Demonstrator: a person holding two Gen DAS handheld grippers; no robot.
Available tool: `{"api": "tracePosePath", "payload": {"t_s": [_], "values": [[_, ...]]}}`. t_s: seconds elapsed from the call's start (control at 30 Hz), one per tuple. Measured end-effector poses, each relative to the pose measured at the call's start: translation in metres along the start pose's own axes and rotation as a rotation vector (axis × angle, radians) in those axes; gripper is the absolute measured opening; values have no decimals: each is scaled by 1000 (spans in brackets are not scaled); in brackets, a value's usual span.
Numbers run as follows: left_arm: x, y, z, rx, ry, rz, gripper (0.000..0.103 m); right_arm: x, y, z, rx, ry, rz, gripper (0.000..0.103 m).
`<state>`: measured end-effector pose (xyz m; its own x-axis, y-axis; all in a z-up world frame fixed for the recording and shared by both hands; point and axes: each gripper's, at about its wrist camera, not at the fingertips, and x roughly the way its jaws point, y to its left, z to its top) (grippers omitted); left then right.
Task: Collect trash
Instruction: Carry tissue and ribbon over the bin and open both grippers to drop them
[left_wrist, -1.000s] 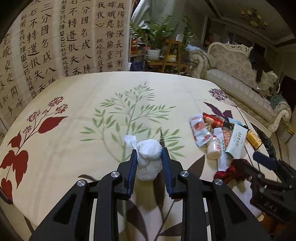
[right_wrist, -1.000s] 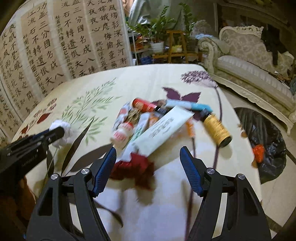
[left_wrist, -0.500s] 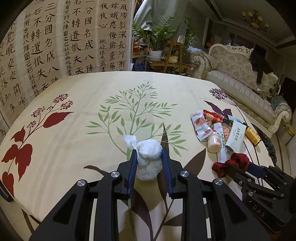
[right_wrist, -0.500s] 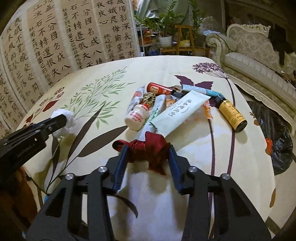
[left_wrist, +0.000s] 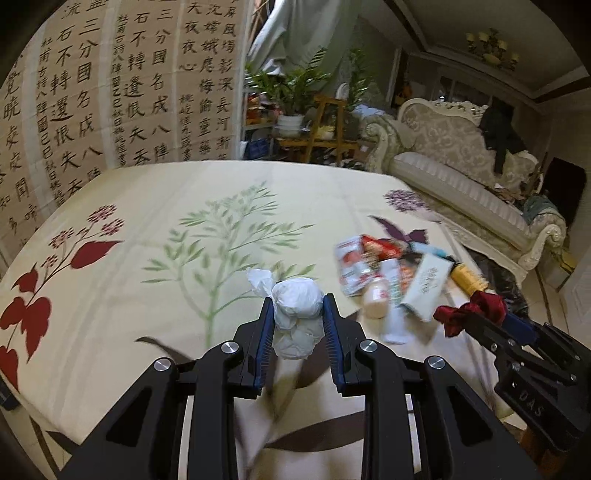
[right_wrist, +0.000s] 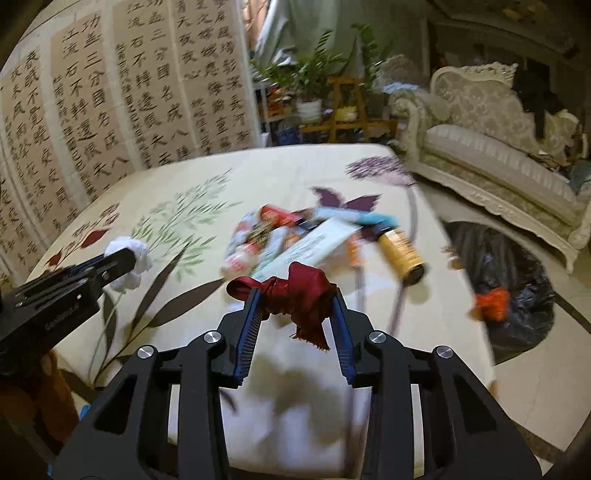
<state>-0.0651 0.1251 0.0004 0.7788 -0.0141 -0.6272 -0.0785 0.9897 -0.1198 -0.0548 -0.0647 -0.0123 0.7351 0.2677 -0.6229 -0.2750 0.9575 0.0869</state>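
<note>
Left gripper (left_wrist: 297, 314): we have it clamped on a white wad (left_wrist: 297, 317), held above the cloth (left_wrist: 147, 206). Right gripper (right_wrist: 295, 310): jaws closing, pads pressing a red ribbon (right_wrist: 295, 291), lifted clear. Remaining on the cloth: trash pile (right_wrist: 306, 236). On the floor beyond: black bag (right_wrist: 509, 295).

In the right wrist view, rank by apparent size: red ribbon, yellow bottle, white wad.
1. red ribbon, though nearness to the camera inflates it
2. yellow bottle
3. white wad, partly hidden by the left gripper
</note>
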Motion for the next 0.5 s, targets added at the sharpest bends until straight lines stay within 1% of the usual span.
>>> {"api": "tracePosePath", "payload": {"t_s": [0.2, 0.4, 0.5], "values": [[3, -47, 9, 49, -23, -84, 27, -10, -48, 9, 69, -47, -101, 36], [16, -97, 16, 113, -31, -158, 27, -16, -103, 12, 140, -82, -203, 36], [25, -125, 22, 144, -37, -192, 27, -15, -127, 13, 170, -90, -241, 36]]}}
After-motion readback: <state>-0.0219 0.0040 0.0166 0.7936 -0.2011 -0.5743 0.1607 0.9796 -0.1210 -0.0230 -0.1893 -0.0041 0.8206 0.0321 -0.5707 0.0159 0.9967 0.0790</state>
